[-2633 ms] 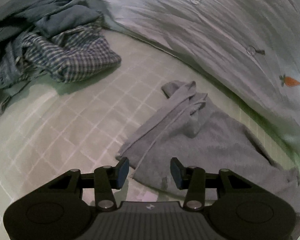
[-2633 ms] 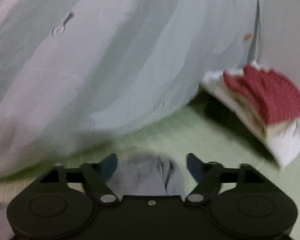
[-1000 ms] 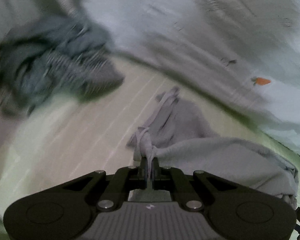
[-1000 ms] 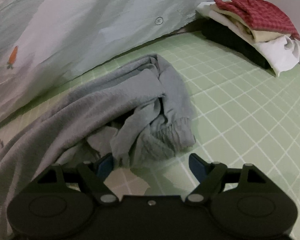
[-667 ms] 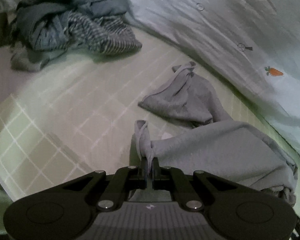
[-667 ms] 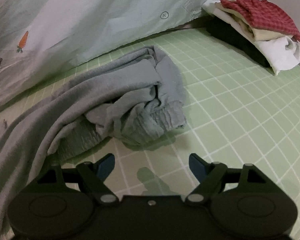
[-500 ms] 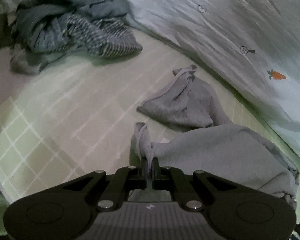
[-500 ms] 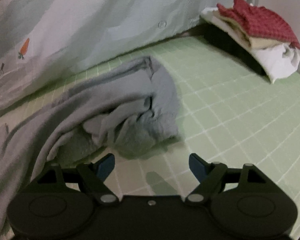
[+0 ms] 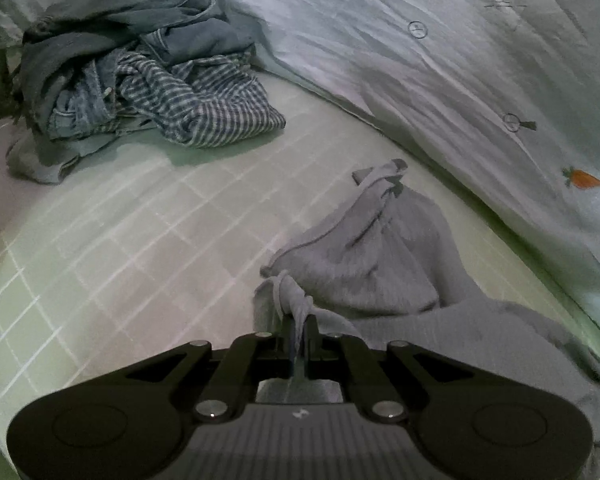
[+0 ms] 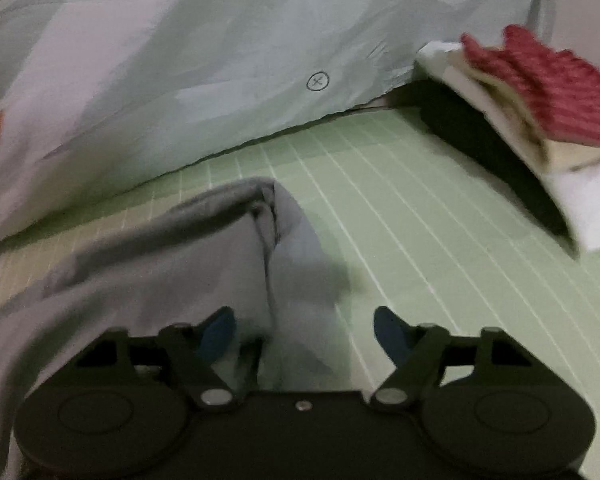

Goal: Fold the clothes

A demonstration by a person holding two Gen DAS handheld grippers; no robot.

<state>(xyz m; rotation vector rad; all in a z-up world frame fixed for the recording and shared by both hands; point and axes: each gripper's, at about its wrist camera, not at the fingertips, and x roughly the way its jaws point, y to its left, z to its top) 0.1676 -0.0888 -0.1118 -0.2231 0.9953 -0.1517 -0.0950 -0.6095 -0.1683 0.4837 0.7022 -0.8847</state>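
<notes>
A crumpled grey garment [image 9: 380, 264] lies on the green checked sheet [image 9: 112, 248]. My left gripper [image 9: 299, 332] is shut on a bunched corner of it, held just above the sheet. The rest of the garment trails to the right. In the right wrist view the same grey garment [image 10: 204, 256] lies just ahead. My right gripper [image 10: 306, 330] is open, low over the garment's end, with cloth between and under its fingers. That view is blurred.
A pile of blue and striped clothes [image 9: 140, 76] lies at the far left. A pale duvet with carrot prints [image 9: 440, 60] runs along the back and also shows in the right wrist view [image 10: 180, 72]. A stack of folded clothes with a red one on top [image 10: 540, 96] sits at the right.
My left gripper closed on the garment's corner and has kept hold of it. My right gripper, still open, has dropped down and forward onto the garment's end.
</notes>
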